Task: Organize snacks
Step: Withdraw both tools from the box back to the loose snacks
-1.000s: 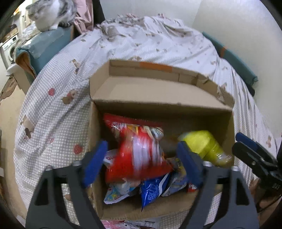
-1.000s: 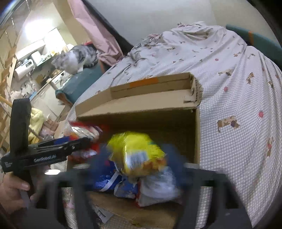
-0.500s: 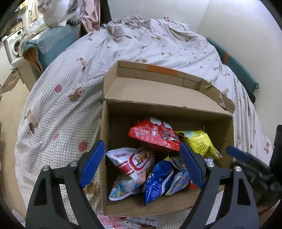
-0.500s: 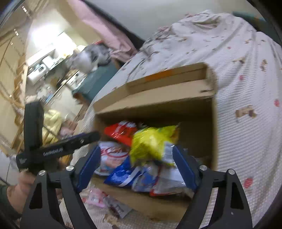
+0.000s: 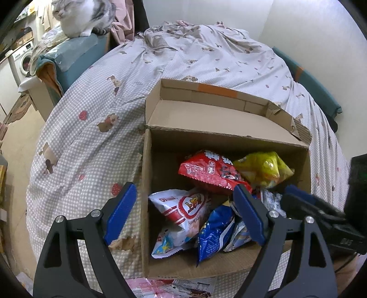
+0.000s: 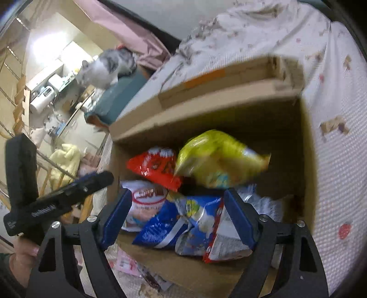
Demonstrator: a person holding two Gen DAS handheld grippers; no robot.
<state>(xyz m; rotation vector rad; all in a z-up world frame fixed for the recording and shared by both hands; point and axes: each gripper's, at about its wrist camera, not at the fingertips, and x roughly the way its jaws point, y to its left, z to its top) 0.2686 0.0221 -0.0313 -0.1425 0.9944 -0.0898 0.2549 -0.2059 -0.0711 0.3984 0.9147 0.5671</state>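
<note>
Snacks sit piled in an open cardboard box [image 5: 146, 183] on a bed with a checked, bear-print cover [image 5: 91, 142]. Red bag [image 5: 211, 172] lies toward the back of the box, touching a yellow bag [image 5: 263, 167] at its right. White bag with a red ring logo [image 5: 183, 208] lies at front left, against the box's left wall. Blue bag [image 5: 215, 229] is just beside it, front centre. A silvery packet with a red edge [image 6: 227, 240] rests against the blue bag's right side; blur in the right wrist view makes its print unreadable.

Left gripper [image 5: 185, 215]: fingers spread wide, nothing between them, hovering over the box's front left corner; one finger outside the left wall, the other above the bags.

Right gripper [image 6: 176, 217]: fingers spread wide as well, empty, above the blue bag at the box's front edge.

Box flap [image 5: 218, 119] is folded back, with orange tape on its far strip. Pink wrapper [image 5: 146, 286] lies on the cover in front of the box. Grey-and-white cat [image 5: 80, 16] sits on a teal cushion [image 5: 75, 55] beyond the bed's left side. Washing machine [image 5: 23, 59] stands further left.
</note>
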